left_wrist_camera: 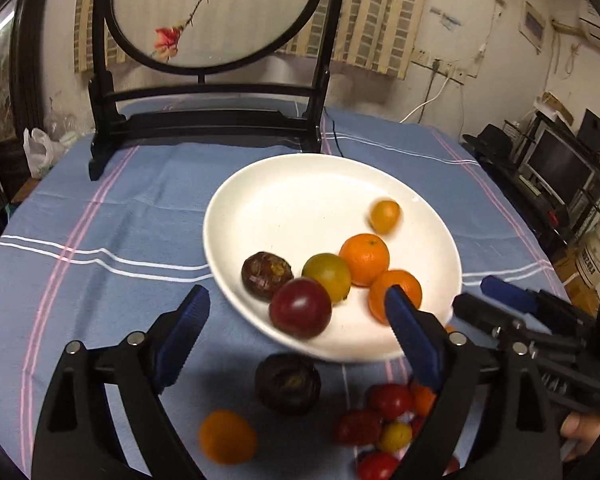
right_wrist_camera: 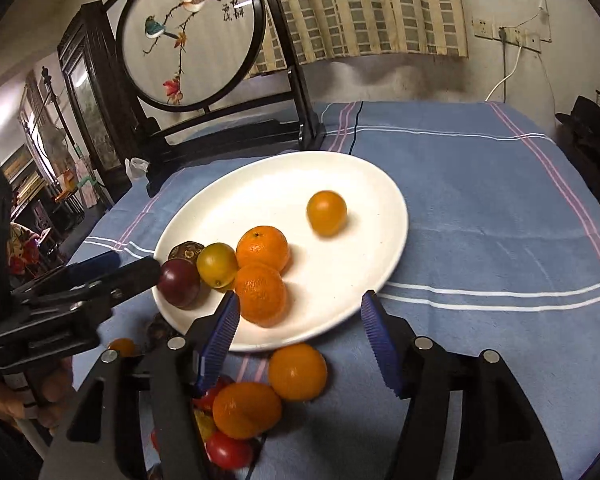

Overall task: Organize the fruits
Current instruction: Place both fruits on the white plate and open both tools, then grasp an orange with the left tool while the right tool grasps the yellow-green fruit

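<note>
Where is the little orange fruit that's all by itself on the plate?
The small round orange fruit sits alone on the far right part of the white oval plate, apart from the cluster of mandarins and darker fruits at the plate's near left edge.

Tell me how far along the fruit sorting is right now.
Roughly halfway. Six fruits sit on the white plate, among them two oranges and a dark red passion fruit. Both the left gripper and the right gripper are open and hold nothing. On the blue cloth a brown passion fruit, several orange fruits and small tomatoes are still off the plate.
</note>
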{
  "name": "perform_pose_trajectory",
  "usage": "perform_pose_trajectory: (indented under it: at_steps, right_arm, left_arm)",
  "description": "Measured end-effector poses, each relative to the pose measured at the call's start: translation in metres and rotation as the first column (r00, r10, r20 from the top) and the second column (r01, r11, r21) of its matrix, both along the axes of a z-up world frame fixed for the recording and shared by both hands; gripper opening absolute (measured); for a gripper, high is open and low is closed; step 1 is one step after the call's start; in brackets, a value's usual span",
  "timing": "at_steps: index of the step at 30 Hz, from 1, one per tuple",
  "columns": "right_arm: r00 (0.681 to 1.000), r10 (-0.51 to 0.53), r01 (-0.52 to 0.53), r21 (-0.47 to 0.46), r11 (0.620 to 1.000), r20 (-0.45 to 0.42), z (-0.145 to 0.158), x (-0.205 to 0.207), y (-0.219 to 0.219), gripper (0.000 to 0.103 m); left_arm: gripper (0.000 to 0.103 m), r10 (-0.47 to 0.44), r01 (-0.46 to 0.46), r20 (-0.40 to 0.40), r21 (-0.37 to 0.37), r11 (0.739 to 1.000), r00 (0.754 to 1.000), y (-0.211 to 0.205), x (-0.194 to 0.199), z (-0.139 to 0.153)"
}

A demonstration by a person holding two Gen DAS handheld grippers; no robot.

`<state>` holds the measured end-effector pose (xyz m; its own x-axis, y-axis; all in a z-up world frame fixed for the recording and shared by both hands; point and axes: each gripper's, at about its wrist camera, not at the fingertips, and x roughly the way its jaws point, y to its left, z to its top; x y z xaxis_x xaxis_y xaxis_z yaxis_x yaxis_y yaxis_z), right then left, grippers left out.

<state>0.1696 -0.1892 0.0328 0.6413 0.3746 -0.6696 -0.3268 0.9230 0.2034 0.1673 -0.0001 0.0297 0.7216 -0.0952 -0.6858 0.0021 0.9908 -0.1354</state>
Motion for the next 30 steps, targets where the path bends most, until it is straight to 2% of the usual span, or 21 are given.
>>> perform_pose_trajectory:
  at_steps: [3,9,16,20,25,26,27,30]
  right_arm:
    - [1.000,0.010,-0.010,0.005,1.000,0.007,0.003,-0.014,-0.004,0.068]
    - [0.997,0.067,-0.067,-0.004,0.998,-0.027,-0.004,-0.058,-0.004,0.068]
    - [0.978,0.207,-0.208,-0.089,0.974,-0.027,-0.008,-0.126,0.016,0.068]
    - [0.976,0.207,-0.215,-0.169,0.962,-0.063,-0.019,-0.145,0.025,0.067]
    - [0.968,0.227,-0.245,-0.221,0.944,-0.103,-0.028,-0.150,0.035,0.059]
    - [0.967,0.230,-0.250,-0.230,0.941,-0.110,-0.030,-0.150,0.038,0.054]
    - [0.965,0.233,-0.255,-0.231,0.939,-0.119,-0.033,-0.149,0.039,0.040]
    - [0.959,0.244,-0.272,-0.240,0.932,-0.140,-0.039,-0.145,0.050,0.037]
  left_arm:
    - [0.094,0.016,-0.016,0.007,0.013,1.000,1.000,0.007,-0.016,0.001]
    - [0.095,0.059,-0.059,-0.021,0.010,0.998,0.998,0.028,-0.041,-0.014]
    - [0.095,0.112,-0.112,-0.049,-0.002,0.994,0.992,0.052,-0.057,-0.024]
    - [0.095,0.122,-0.123,-0.057,-0.006,0.992,0.991,0.055,-0.061,-0.027]
    - [0.095,0.111,-0.110,-0.063,0.010,0.994,0.992,0.051,-0.062,-0.028]
    - [0.095,0.106,-0.106,-0.062,0.014,0.994,0.992,0.050,-0.063,-0.028]
    - [0.095,0.103,-0.103,-0.060,0.016,0.995,0.993,0.050,-0.063,-0.027]
    - [0.095,0.084,-0.084,-0.069,0.002,0.996,0.994,0.049,-0.063,-0.028]
